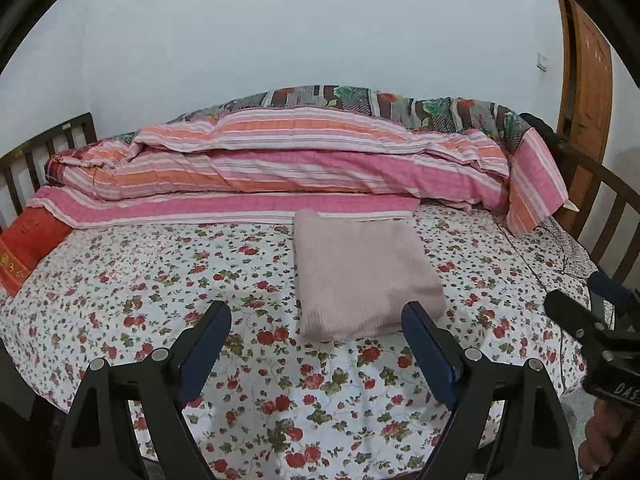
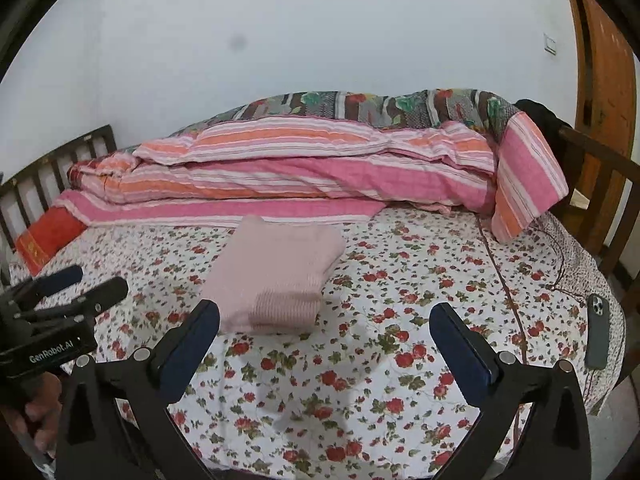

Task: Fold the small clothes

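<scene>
Matt ribbed pink knit garment (image 1: 360,276)

Folded garment (image 1: 362,276) on bedsheet (image 1: 160,280), quilt (image 1: 280,168) behind, phone (image 2: 598,330) at right edge

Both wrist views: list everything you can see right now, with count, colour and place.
folded garment: one, pale pink, middle of the bed, untouched
bed sheet: one, white with red flowers, covers the mattress
quilt: one, pink and orange stripes, piled along the wall
red cushion: one, far left by the rail
phone: one, dark grey, right edge of bed
door: one, brown wood, far right
left gripper: black, jaws open, empty
right gripper: black, jaws open, empty
</scene>
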